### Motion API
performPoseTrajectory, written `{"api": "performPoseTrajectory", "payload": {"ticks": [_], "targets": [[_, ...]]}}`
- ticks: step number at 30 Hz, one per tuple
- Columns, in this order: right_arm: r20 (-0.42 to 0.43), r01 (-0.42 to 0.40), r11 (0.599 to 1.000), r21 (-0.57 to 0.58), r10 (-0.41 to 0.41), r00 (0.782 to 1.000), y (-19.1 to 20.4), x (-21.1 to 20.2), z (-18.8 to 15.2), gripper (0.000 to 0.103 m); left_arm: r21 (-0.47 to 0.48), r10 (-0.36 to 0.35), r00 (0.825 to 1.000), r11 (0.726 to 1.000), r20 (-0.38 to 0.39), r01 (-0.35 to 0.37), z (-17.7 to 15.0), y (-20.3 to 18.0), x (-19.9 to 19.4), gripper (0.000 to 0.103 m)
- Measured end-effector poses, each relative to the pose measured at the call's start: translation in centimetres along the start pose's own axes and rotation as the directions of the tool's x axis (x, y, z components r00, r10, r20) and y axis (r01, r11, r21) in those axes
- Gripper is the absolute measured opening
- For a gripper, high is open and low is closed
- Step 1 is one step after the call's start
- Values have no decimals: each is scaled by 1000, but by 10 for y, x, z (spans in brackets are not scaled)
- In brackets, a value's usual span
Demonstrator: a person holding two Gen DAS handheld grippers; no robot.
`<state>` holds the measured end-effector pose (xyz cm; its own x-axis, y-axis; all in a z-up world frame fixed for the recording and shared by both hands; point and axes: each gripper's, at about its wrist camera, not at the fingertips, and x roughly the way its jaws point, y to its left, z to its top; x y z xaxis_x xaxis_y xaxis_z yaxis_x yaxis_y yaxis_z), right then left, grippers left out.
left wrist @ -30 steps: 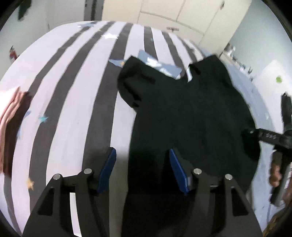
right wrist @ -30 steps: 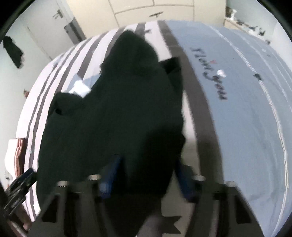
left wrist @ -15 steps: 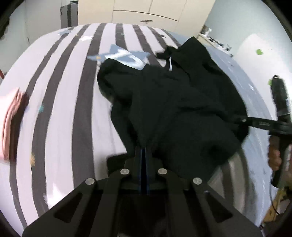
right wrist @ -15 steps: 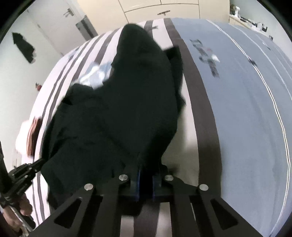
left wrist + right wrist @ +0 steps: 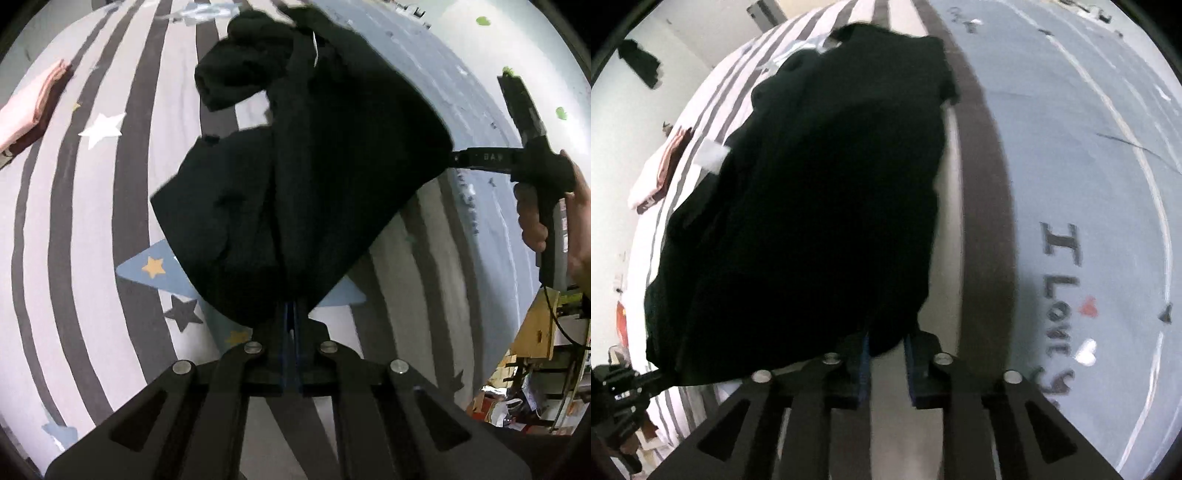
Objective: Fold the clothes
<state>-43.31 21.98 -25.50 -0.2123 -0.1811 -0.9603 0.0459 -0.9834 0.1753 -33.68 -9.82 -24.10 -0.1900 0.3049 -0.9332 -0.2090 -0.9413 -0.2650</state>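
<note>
Both tongs grip one black garment (image 5: 314, 177) and we hold it stretched between them above the bed. Our left gripper (image 5: 290, 314) has its blue-lined fingers pressed together on a lower corner of the cloth, so the fabric fans up and away from the tips. Our right gripper (image 5: 884, 345) shows a narrow gap between its blue pads (image 5: 864, 354), with a fold of the same garment bunched between them; seen from the left wrist, that tool's fingers (image 5: 480, 158) carry small pale letters, too blurred for us to read, and a hand (image 5: 554, 218) wraps its handle. A small white tag (image 5: 315, 51) shows near the top of the garment, far from the left tips. Beneath the cloth lies a striped sheet (image 5: 74, 221) in grey and white, printed with stars, one white star (image 5: 101, 127) off to the left. Right of the right gripper, the blue-grey bedding (image 5: 1089, 184) bears dark writing (image 5: 1060, 288) reading "I Love", then a word cut off by the tool. Folded pink cloth (image 5: 26, 110) rests far left.
</note>
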Motion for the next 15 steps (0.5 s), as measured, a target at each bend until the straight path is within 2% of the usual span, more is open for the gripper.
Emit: {"api": "performPoseTrajectory", "payload": {"ticks": [3,6,7,9,11,13,15], "targets": [[36,47,999,2,-47,998,-6,-20,-4,28,-73,8,998,997,63,-3,5,11,-19,2],[104,96,995,-21,-94,990,-10,-41,19,29,-118,72,986,992,151,-54,19,21,-35,8],[120,102,994,-26,-98,988,-10,-44,27,32,-126,91,980,990,177,-69,25,24,-36,10],[161,103,994,-47,-94,982,-11,-48,50,38,-131,147,966,984,212,-121,39,23,-28,30],[182,102,991,-84,-85,980,-2,-43,74,43,-133,205,950,975,234,-177,54,21,-17,44],[199,104,986,-131,-77,977,11,-31,107,43,-123,221,947,973,234,-197,63,16,-2,45],[176,61,985,-163,-32,984,22,-14,131,45,-97,224,949,973,220,-207,66,9,14,45]]}}
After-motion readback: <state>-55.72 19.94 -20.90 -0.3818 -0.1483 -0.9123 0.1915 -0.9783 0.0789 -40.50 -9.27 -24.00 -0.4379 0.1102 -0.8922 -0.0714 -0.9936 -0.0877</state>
